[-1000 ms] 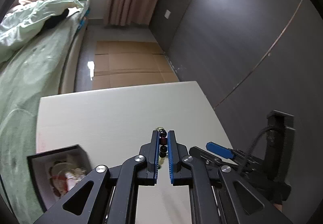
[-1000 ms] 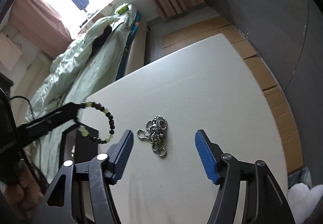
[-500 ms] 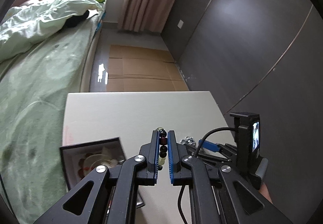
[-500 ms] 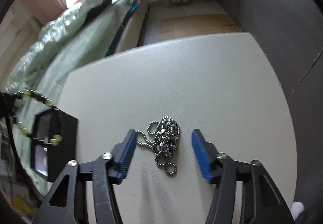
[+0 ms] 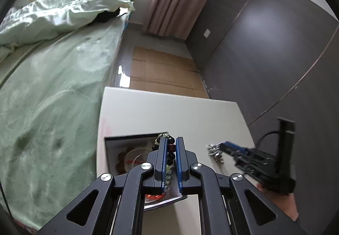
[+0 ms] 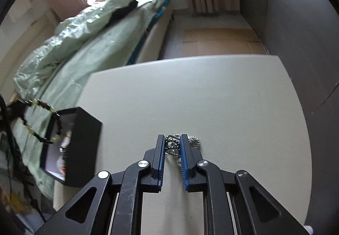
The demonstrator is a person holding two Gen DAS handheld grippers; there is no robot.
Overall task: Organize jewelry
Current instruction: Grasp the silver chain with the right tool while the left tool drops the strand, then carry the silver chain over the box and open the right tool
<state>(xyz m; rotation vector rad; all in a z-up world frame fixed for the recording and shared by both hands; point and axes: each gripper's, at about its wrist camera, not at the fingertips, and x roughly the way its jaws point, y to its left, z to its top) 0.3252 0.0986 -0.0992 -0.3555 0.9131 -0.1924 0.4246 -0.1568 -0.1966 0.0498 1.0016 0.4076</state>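
- Left hand-held gripper [image 5: 171,150] pinches the beaded bracelet [image 6: 40,120] above the open black box [image 6: 84,139], at 9 o'clock on the counter [image 6: 211,91].
- Right hand-held gripper [image 6: 172,146] is pressed onto the silver chain [image 6: 174,145] mid-counter.
- Next, likely: release bracelet into box, then lift chain across.

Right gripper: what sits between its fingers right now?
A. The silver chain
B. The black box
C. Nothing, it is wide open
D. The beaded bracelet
A: in the right wrist view the right gripper has its blue pads closed in on the silver chain lying bunched on the table; the beaded bracelet is in the left gripper, over the black box.
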